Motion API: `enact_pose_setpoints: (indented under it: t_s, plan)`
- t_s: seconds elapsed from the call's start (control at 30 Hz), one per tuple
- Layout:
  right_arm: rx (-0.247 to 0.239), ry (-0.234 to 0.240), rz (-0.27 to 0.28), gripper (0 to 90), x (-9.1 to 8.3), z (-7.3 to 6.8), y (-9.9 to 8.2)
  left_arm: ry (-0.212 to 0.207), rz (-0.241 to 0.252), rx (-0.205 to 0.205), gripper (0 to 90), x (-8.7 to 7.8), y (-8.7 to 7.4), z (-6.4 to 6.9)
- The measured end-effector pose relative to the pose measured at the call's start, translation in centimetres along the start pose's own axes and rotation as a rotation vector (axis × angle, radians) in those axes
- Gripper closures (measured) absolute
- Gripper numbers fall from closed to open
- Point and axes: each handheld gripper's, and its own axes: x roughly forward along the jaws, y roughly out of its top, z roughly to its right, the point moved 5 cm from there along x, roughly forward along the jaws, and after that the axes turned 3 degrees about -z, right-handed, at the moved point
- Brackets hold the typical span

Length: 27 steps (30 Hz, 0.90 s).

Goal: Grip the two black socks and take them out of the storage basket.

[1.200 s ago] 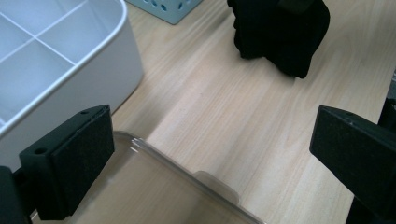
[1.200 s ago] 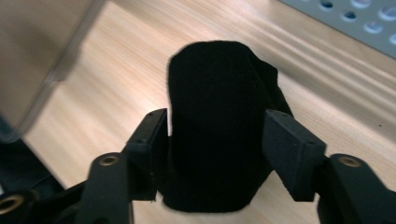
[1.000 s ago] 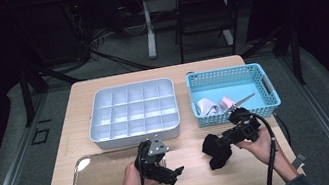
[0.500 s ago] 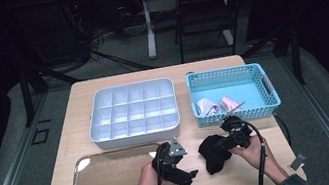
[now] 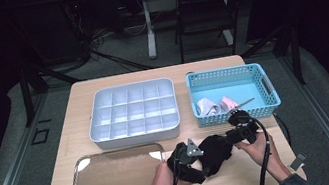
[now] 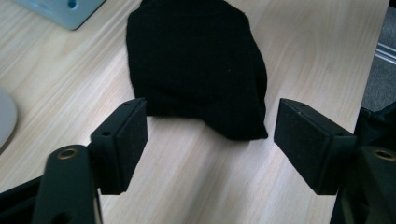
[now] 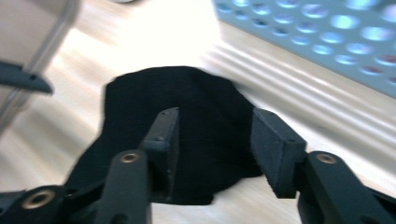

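Note:
A black knitted cloth (image 5: 215, 152) lies crumpled on the wooden table (image 5: 247, 175) near its front edge, between my two grippers. My left gripper (image 5: 203, 161) sits at the cloth's left end. In the left gripper view this gripper (image 6: 210, 116) has been closing, but its pads (image 6: 133, 135) still stand apart either side of the cloth's (image 6: 196, 60) near edge without pressing it. My right gripper (image 5: 227, 140) reaches in from the right. Its jaws (image 7: 217, 126) have just been opening and hover open over the cloth (image 7: 205, 154), which lies beneath them.
A white compartment tray (image 5: 133, 115) stands at the back left. At the back right a blue perforated basket (image 5: 256, 74) holds a white (image 5: 207, 107) and a pink (image 5: 227, 103) folded cloth. A shiny flat tray (image 5: 116, 181) lies front left. The table's right edge is close.
My left hand has moved right, off the shiny tray and up to the black cloth. The right gripper has stayed at the cloth, and its jaws now stand wider.

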Motion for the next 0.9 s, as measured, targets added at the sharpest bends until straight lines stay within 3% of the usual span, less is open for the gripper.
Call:
enact_pose_setpoints:
  t_s: [0.13,0.33,0.47,0.53,0.6,0.67,0.77,0.87,0.9]
  plan:
    - [0.027,-0.005,-0.038,44.3,1.0,0.9,-0.3,0.004,-0.037,0.021,33.5,1.2,0.1,0.2]
    - [0.008,-0.033,-0.11,44.1,2.3,1.2,-0.6,-0.002,-0.071,0.014,47.8,2.0,-0.2,0.0]
    - [0.03,-0.023,-0.115,43.7,2.6,1.4,-0.6,-0.015,-0.074,0.001,57.9,2.4,-0.4,-0.2]
    - [0.016,-0.019,-0.132,43.8,2.5,1.6,-0.7,-0.021,-0.077,-0.003,59.4,2.6,-0.5,-0.3]
    - [0.046,0.023,-0.116,43.1,2.3,1.6,-0.6,-0.026,-0.078,-0.006,62.2,2.7,-0.4,-0.2]
    - [0.051,0.03,-0.089,42.8,1.8,1.8,-0.5,-0.026,-0.078,0.0,65.1,2.8,-0.4,-0.2]
    - [0.062,0.017,-0.077,42.6,1.4,2.2,-0.6,-0.026,-0.079,-0.006,67.6,2.9,-0.4,-0.3]
    - [0.065,0.006,-0.127,44.1,2.0,2.5,-0.9,-0.02,-0.084,-0.006,68.9,3.1,-0.4,-0.4]
    - [0.081,0.0,-0.12,45.5,2.3,2.4,-1.0,-0.017,-0.085,-0.009,68.9,3.1,-0.4,-0.5]
